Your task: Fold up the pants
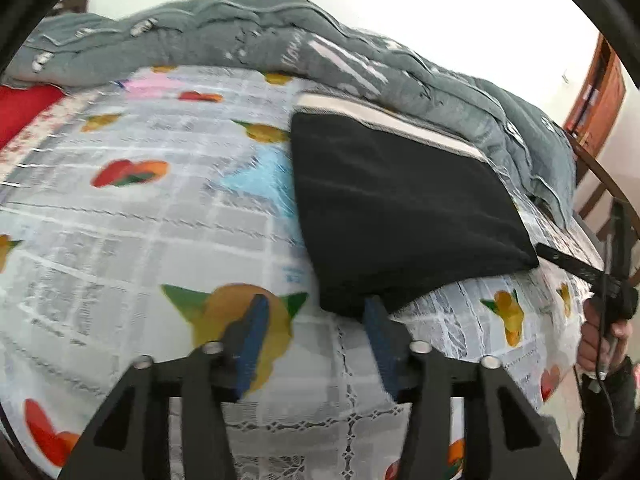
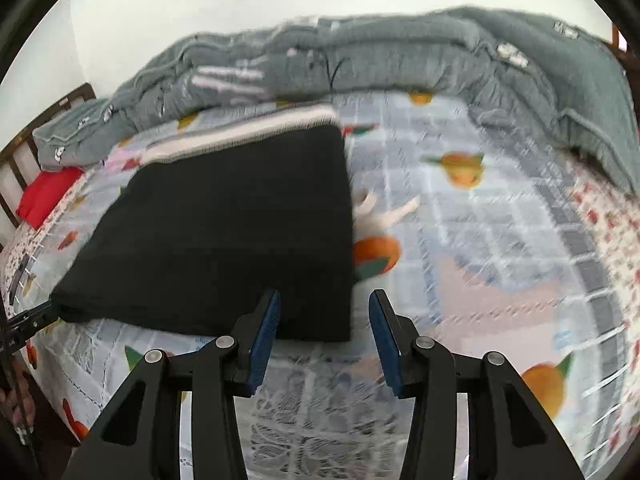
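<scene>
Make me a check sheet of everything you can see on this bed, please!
Surface: bed sheet with fruit and heart prints, lace edge at the near side.
Job's things: black pants, folded into a flat block with a pale striped waistband at the far end, white drawstring poking out at one side.
Clutter: grey quilt bunched along the far edge; red cloth at one end.
Grippers: left gripper open, one finger at the pants' near edge; right gripper open, nothing between its fingers.
Cables: black cable by the person's hand.
Surroundings: pale wall, wooden bed frame, wooden door.
</scene>
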`<state>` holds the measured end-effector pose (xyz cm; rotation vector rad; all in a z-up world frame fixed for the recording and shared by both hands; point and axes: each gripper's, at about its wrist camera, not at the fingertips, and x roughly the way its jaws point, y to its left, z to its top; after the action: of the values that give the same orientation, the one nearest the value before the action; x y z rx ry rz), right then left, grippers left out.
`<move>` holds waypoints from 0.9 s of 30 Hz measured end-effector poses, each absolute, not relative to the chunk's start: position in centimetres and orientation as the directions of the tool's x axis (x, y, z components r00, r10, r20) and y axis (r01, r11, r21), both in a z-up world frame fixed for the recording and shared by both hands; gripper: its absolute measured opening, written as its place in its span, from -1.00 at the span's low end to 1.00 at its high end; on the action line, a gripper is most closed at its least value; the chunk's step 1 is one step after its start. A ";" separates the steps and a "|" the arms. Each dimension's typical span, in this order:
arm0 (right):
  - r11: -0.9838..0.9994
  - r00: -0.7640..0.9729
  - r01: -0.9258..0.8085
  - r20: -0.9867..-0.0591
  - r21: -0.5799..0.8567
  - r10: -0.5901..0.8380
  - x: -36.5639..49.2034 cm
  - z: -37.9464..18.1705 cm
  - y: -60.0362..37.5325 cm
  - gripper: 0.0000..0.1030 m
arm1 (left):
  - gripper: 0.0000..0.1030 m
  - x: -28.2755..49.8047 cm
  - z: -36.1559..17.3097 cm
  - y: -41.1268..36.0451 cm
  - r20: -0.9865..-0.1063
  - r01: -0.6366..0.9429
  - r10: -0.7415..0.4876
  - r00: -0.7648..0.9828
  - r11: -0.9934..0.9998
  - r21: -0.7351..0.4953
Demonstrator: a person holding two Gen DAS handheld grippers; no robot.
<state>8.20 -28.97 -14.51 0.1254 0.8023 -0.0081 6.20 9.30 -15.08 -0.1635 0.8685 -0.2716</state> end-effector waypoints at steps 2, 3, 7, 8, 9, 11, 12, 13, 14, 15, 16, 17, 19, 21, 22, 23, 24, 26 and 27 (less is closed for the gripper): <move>0.995 0.708 0.045 -0.706 0.089 0.031 8.7 -13.8 -28.9 -0.12 | -0.02 6.9 -14.4 8.9 -0.728 0.147 -0.294 0.619 0.954 -0.261; 0.996 0.712 0.031 -0.701 0.085 0.038 9.2 -13.5 -28.7 -0.12 | -0.02 7.4 -13.8 8.4 -0.720 0.140 -0.300 0.626 0.951 -0.274; 0.996 0.729 -0.033 -0.680 0.080 0.079 10.6 -13.8 -26.9 -0.12 | -0.02 9.1 -11.2 5.0 -0.692 0.178 -0.276 0.667 0.961 -0.212; 0.996 0.721 -0.050 -0.687 0.075 0.088 11.0 -14.4 -26.3 -0.12 | -0.01 9.5 -10.9 4.1 -0.691 0.186 -0.274 0.669 0.962 -0.201; 0.996 0.707 -0.056 -0.702 0.065 0.086 11.3 -15.1 -25.7 -0.12 | 0.00 10.2 -10.8 2.7 -0.700 0.201 -0.277 0.658 0.961 -0.192; 0.998 0.711 -0.061 -0.702 0.010 0.051 11.2 -16.3 -24.8 -0.11 | 0.00 10.9 -11.4 1.2 -0.722 0.205 -0.253 0.644 0.966 -0.156; 0.997 0.723 -0.071 -0.690 -0.020 0.038 10.7 -16.6 -24.4 -0.11 | 0.00 11.3 -12.3 0.1 -0.747 0.204 -0.221 0.627 0.972 -0.116; 0.996 0.726 -0.081 -0.687 -0.036 0.034 10.3 -16.8 -24.2 -0.12 | 0.02 11.4 -13.4 -0.6 -0.776 0.201 -0.188 0.602 0.976 -0.081; 0.995 0.723 -0.092 -0.690 -0.041 0.039 10.0 -17.0 -24.2 -0.12 | 0.03 11.3 -14.3 -1.1 -0.787 0.204 -0.169 0.593 0.977 -0.056; 0.994 0.716 -0.106 -0.696 -0.031 0.055 9.6 -17.1 -24.4 -0.12 | 0.05 10.4 -14.7 -1.4 -0.765 0.216 -0.155 0.625 0.976 -0.021; 0.993 0.713 -0.115 -0.698 -0.024 0.065 9.4 -17.0 -24.7 -0.12 | 0.07 9.7 -14.7 -1.6 -0.752 0.229 -0.150 0.642 0.973 0.001; 0.992 0.711 -0.122 -0.699 -0.019 0.074 9.1 -16.8 -25.0 -0.12 | 0.08 9.1 -14.6 -1.6 -0.755 0.244 -0.158 0.636 0.970 0.002; 0.993 0.725 -0.114 -0.685 -0.012 0.075 8.7 -15.8 -26.0 -0.12 | 0.08 8.8 -13.7 -0.6 -0.749 0.254 -0.206 0.630 0.966 -0.052; 0.997 0.753 -0.074 -0.656 0.006 0.060 8.9 -14.5 -27.3 -0.10 | 0.08 9.4 -12.7 1.0 -0.735 0.238 -0.246 0.632 0.964 -0.118; 0.998 0.756 -0.061 -0.651 0.021 0.060 9.2 -14.2 -27.8 -0.04 | 0.11 10.0 -12.4 1.7 -0.732 0.215 -0.240 0.638 0.968 -0.130; 0.998 0.755 -0.047 -0.653 0.039 0.061 9.9 -13.9 -28.4 -0.02 | 0.14 10.7 -12.1 2.4 -0.730 0.186 -0.232 0.644 0.972 -0.144; 0.998 0.749 -0.032 -0.660 0.050 0.057 11.0 -13.8 -28.8 -0.01 | 0.16 11.8 -11.9 3.4 -0.726 0.167 -0.243 0.644 0.970 -0.176; 0.998 0.737 -0.023 -0.674 0.054 0.053 13.0 -13.8 -29.5 -0.01 | 0.19 13.9 -11.9 4.8 -0.729 0.143 -0.268 0.630 0.963 -0.230; 0.998 0.726 -0.017 -0.686 0.063 0.056 14.4 -14.0 -29.9 -0.01 | 0.21 15.2 -12.1 5.4 -0.733 0.133 -0.281 0.620 0.958 -0.255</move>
<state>14.38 -29.86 -14.03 0.0533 0.7577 0.0404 15.22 5.42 -12.09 -0.1826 0.8714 -0.2395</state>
